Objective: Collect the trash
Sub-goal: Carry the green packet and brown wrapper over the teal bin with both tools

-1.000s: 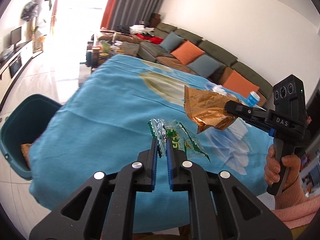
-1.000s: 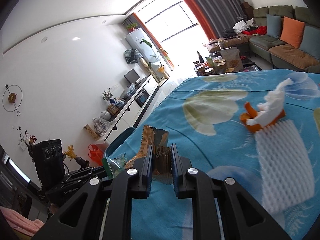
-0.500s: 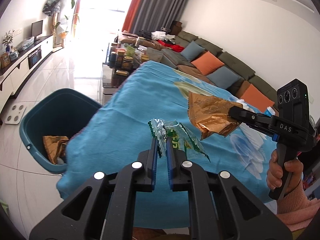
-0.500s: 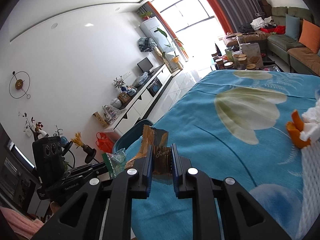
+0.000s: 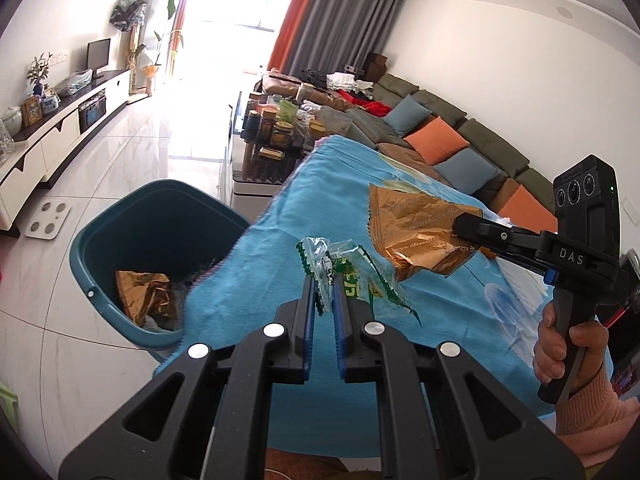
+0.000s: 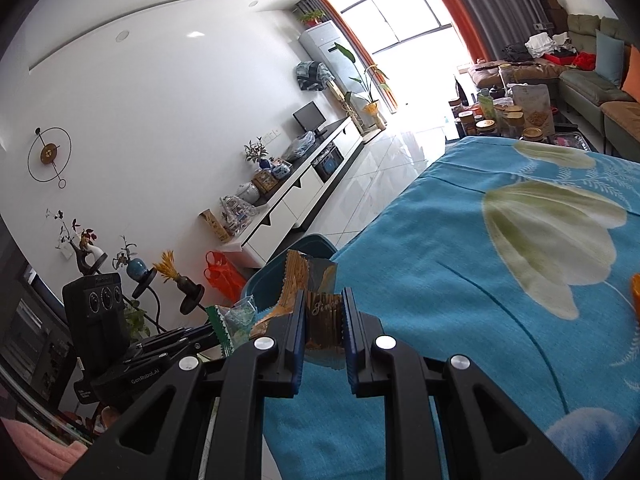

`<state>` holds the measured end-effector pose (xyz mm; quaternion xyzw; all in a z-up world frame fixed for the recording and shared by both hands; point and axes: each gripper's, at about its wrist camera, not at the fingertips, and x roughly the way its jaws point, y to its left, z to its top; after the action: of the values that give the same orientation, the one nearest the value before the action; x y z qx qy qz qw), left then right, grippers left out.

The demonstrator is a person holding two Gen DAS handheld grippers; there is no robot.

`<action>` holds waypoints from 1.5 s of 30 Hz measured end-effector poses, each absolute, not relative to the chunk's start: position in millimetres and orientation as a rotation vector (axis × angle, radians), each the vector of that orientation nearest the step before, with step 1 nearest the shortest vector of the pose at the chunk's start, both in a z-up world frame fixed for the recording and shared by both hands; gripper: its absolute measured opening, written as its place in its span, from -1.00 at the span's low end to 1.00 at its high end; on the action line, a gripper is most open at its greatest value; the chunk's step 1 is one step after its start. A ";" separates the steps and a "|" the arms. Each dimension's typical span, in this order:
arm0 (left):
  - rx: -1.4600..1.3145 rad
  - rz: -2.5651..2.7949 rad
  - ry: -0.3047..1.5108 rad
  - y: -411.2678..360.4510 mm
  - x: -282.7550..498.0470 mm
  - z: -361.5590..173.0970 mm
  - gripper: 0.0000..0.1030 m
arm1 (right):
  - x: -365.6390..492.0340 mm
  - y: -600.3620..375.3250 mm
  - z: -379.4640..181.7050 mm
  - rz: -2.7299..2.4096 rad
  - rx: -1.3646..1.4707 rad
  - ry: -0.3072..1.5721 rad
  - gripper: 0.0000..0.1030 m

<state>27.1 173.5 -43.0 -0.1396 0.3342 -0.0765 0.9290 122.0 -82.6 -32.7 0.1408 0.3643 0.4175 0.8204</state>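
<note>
Both grippers nearer bin, left fingers pinching green wrapper, right gold wrapper

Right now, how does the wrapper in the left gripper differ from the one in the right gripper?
The green wrapper is clear plastic with green print; the gold wrapper is opaque, shiny copper foil. The green wrapper is smaller and crumpled narrow; the gold wrapper is larger and spreads wide. The left gripper holds the green one nearer the teal bin; the right gripper holds the gold one over the blue cloth. Both are pinched, lifted off the cloth.
</note>
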 end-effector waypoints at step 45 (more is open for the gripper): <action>-0.323 0.027 0.645 233.3 32.4 -36.6 -0.82 | 149.8 10.8 -29.8 0.941 0.215 0.817 -0.70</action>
<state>32.4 233.3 -36.6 -0.1581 0.3155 0.0130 0.9356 149.8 10.8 -29.8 0.1003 0.3818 0.4399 0.8067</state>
